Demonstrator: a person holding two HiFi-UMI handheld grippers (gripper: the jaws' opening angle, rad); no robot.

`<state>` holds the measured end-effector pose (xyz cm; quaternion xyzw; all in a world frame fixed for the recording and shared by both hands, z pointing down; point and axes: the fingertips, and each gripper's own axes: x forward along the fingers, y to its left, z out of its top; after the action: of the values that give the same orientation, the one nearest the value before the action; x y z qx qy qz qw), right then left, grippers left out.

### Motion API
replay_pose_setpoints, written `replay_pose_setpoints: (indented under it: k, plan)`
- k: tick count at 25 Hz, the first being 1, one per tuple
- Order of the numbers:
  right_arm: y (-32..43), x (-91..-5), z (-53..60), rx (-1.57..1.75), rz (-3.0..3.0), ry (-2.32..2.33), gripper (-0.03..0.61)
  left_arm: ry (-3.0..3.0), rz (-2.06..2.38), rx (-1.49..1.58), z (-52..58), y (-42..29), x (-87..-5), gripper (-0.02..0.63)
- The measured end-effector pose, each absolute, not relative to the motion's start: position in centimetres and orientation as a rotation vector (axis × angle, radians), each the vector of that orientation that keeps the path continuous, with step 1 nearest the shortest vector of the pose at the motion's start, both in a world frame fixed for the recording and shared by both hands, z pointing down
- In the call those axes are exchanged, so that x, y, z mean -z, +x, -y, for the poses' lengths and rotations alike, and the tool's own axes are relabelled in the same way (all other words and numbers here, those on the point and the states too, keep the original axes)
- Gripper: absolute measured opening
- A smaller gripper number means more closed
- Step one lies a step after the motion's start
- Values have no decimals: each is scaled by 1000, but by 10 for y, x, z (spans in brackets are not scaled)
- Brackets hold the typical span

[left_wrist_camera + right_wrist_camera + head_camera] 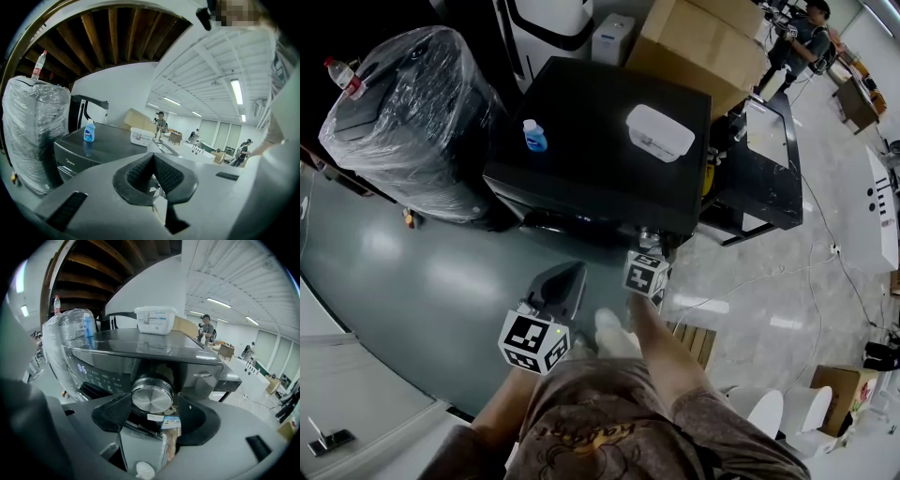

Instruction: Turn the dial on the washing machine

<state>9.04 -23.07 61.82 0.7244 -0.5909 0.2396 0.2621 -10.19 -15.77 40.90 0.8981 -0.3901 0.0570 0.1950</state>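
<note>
Now right gripper [154, 395] jaws spread, flanking round brushed-metal dial [152, 399] on glossy washing machine [140, 347]; left gripper [153, 159] clenched, empty.

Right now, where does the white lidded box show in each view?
Head view: the white box sits right of centre on the washing machine top.
Left gripper view: the white box is near centre, at the far end of the machine top.
Right gripper view: the white box is upper centre, on the top above the dial.
Shared landmark: the blue bottle, left of the box in all three.
</note>
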Motion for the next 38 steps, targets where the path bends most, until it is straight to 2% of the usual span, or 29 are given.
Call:
replay_pose_setpoints:
  k: [12, 38]
  plan:
    - [89, -621, 233, -796, 1626, 1998, 273, 2518, 1083, -169, 156, -103, -411, -2]
    - [94, -620, 232, -1858, 2178, 2001, 270, 2527, 1035, -217, 151, -80, -420, -3]
